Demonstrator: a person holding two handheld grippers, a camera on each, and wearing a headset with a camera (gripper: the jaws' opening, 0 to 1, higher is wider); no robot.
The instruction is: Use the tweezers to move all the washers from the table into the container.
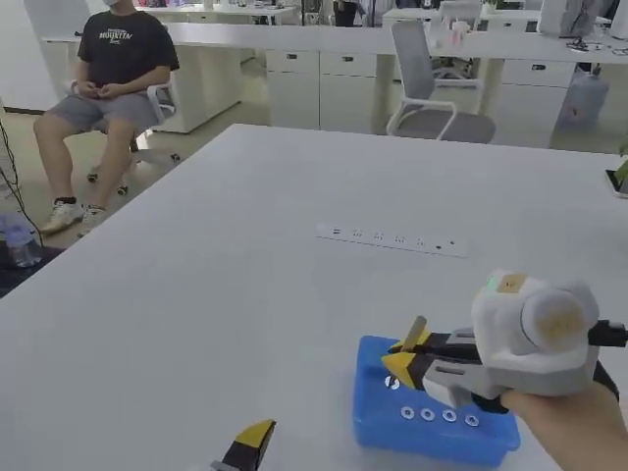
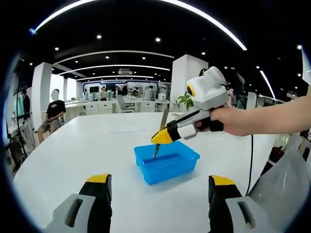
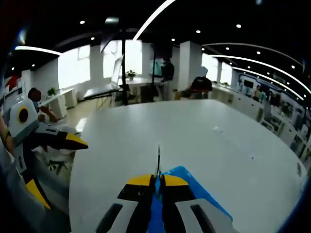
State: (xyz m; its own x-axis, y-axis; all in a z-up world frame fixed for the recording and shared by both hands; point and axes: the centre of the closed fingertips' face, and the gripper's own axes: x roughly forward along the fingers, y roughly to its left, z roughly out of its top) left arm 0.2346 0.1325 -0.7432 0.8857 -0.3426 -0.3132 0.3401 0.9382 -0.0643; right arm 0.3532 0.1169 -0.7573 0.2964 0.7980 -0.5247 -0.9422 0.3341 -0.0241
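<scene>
Pinching the tweezers (image 3: 158, 160) between pressed-together jaws, the right gripper (image 1: 397, 361) is hovering over the blue container (image 1: 432, 446) at lower right, where four washers (image 1: 439, 416) are lying. The left gripper (image 2: 160, 180) is hanging spread and empty at lower left. The seated person's shirt (image 1: 123, 44) is showing white lettering too blurred to read.

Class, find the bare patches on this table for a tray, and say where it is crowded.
Bare: the wide table left of the power strip, and the band between it and the blue container. Crowded: the near edge, where the right gripper holds tweezers over the container, near the left gripper.
</scene>
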